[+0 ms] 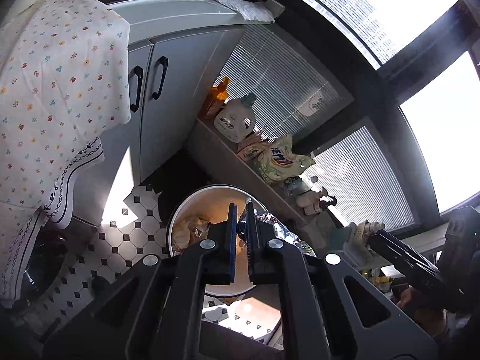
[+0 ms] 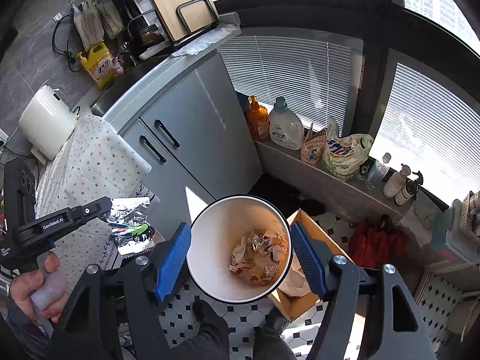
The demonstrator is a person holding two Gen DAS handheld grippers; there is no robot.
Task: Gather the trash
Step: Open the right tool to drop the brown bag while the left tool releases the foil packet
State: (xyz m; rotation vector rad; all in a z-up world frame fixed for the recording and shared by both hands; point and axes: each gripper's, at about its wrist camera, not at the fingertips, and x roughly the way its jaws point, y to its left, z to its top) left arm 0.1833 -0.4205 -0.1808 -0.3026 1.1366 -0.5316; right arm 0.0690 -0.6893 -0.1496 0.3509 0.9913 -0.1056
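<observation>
Above the round white trash bin, the left gripper pinches a crinkled silver foil wrapper, best released once centred, while the right gripper hangs wide, empty.

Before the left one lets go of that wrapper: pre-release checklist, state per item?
1. Left gripper shut on the silver wrapper: ok.
2. Wrapper over the white bin: cannot tell; the right wrist view shows it off to the side of the rim, the left wrist view right above it.
3. Bin upright, mouth open: ok.
4. Room in the bin; crumpled trash covers only the bottom: ok.
5. Right gripper open, jaws empty: ok.
6. Cardboard box beside the bin, not blocking the mouth: ok.
</observation>
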